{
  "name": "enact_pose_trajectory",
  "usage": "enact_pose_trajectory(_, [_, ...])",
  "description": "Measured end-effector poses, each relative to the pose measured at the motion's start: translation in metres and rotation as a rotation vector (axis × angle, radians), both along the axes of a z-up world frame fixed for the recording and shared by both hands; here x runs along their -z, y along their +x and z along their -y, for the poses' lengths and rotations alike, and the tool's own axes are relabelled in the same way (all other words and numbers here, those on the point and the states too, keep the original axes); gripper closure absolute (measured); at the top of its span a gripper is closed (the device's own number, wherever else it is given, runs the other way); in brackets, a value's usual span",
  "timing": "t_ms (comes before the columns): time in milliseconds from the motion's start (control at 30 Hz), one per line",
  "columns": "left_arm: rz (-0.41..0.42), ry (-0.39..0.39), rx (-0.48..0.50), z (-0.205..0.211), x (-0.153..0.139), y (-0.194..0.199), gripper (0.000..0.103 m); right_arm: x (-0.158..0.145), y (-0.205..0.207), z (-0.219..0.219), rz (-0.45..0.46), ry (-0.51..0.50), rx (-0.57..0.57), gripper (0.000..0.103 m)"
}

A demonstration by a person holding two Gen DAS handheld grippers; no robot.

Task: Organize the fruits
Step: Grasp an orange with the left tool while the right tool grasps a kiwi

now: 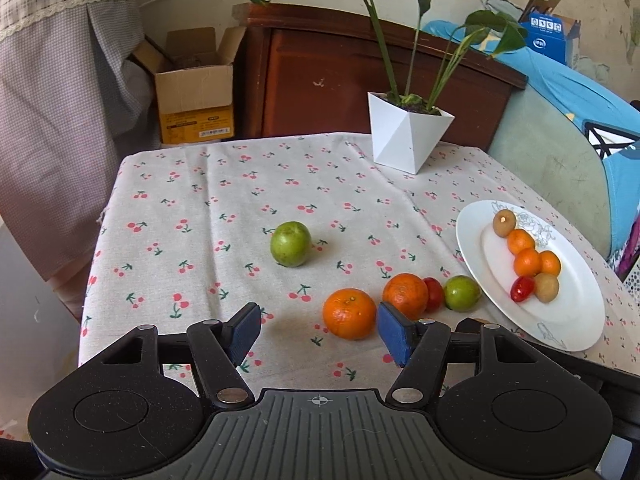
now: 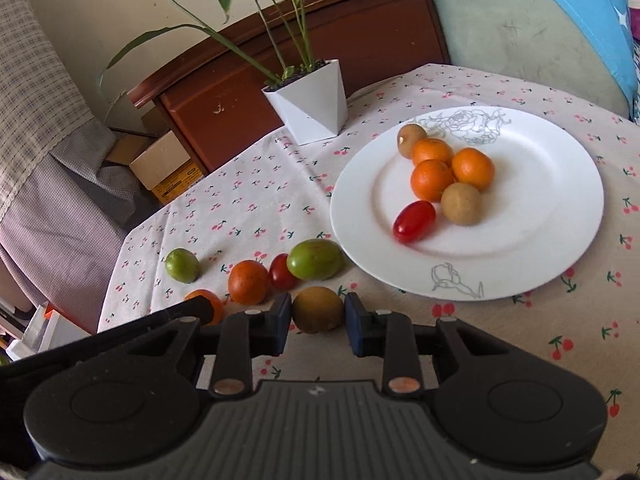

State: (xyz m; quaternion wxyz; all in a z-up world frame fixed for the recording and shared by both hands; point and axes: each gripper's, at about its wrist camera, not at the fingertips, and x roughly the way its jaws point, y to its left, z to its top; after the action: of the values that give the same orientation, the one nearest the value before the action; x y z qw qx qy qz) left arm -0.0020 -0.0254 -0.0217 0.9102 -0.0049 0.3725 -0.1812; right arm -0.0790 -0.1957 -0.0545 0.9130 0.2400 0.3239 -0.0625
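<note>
The white plate (image 2: 560, 168) sits on the counter (image 1: 240, 184), which is covered in a cherry-print cloth, and holds six small fruits: three small oranges (image 2: 432, 180), two brown fruits (image 2: 461, 204) and one red cherry tomato (image 2: 414, 222), all bunched toward the side of the plate nearest the loose fruit. Off the plate, six more fruits lie on the cloth: two larger oranges (image 1: 349, 314), two green fruits (image 1: 291, 244), one red tomato (image 1: 435, 294) and one brown fruit (image 2: 318, 309). One orange, the tomato and a green fruit (image 2: 315, 259) form a touching row just beside the plate's rim; the other green fruit lies well apart toward the middle of the cloth. The right claw (image 2: 318, 322) is clamped narrow on the loose brown fruit, a pad pressing each side, just short of the plate's near edge. The left claw (image 1: 318, 332) stands about half spread and grips nothing; its right pad is just beside the nearer orange. A white faceted pot (image 1: 408, 136) at the counter's far edge holds one leafy green plant (image 1: 400, 40). On the floor beyond, one cardboard box (image 1: 196, 96) stands with its flaps up; its contents cannot be made out.
</note>
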Motion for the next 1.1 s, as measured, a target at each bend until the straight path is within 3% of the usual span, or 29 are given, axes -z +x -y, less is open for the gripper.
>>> enact_pose_trajectory(233, [0.018, 0.013, 0.026, 0.014, 0.01, 0.002, 0.048, 0.0, -0.001, 0.001, -0.003, 0.004, 0.001, 0.074])
enact_pose_trajectory(300, [0.027, 0.015, 0.033, 0.017, 0.012, 0.001, 0.059, 0.0, -0.001, 0.001, -0.004, 0.005, 0.002, 0.074])
enact_pose_trajectory(433, [0.037, 0.016, 0.047, 0.021, 0.011, 0.001, 0.073, -0.001, -0.002, 0.001, -0.006, 0.003, 0.003, 0.074])
enact_pose_trajectory(1100, [0.004, -0.009, 0.074, 0.026, -0.006, -0.014, 0.074, -0.027, -0.02, 0.009, 0.015, -0.013, 0.013, 0.074])
